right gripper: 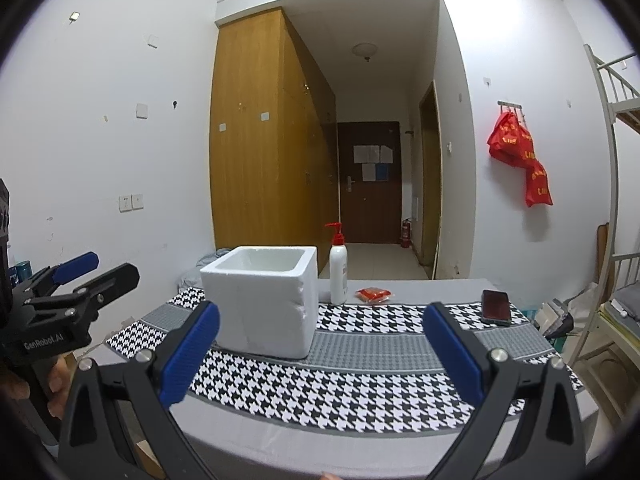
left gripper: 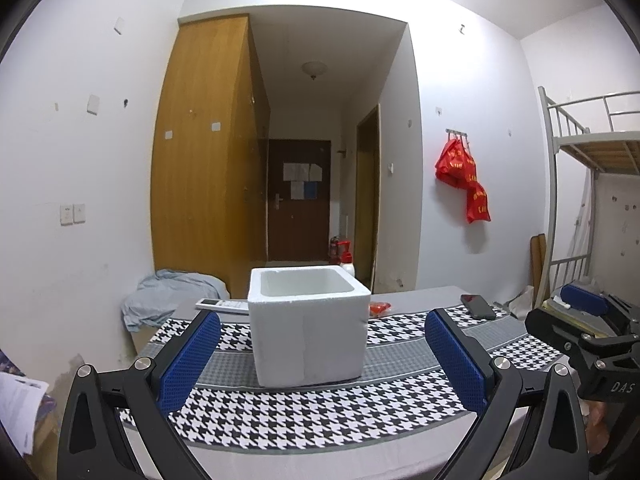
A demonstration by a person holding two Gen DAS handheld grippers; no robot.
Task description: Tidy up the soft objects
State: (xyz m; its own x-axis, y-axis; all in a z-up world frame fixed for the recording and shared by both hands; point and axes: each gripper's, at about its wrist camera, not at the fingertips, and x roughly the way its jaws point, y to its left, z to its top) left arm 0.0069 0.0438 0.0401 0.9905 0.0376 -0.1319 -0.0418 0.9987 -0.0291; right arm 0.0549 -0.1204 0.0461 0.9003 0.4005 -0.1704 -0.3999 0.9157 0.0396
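Observation:
A white foam box [left gripper: 308, 328] [right gripper: 262, 300] stands open-topped on the houndstooth cloth [left gripper: 320, 416] [right gripper: 360, 384]. Behind it to the right lies a small red soft packet [left gripper: 379, 308] [right gripper: 374, 294]. My left gripper [left gripper: 322, 358] hovers in front of the box, open, with nothing between its blue pads. My right gripper [right gripper: 320, 354] is open too and holds nothing, to the right of the box; it also shows at the right edge of the left wrist view [left gripper: 576, 312]. The left gripper appears at the left of the right wrist view [right gripper: 100, 268].
A white pump bottle [right gripper: 338, 272] with a red top stands behind the box. A dark phone [left gripper: 478, 306] [right gripper: 496, 306] lies at the table's right. A white remote [left gripper: 222, 305] lies back left. Crumpled blue fabric [left gripper: 168, 292] sits past the table's left end. A bunk bed frame [left gripper: 580, 184] stands on the right.

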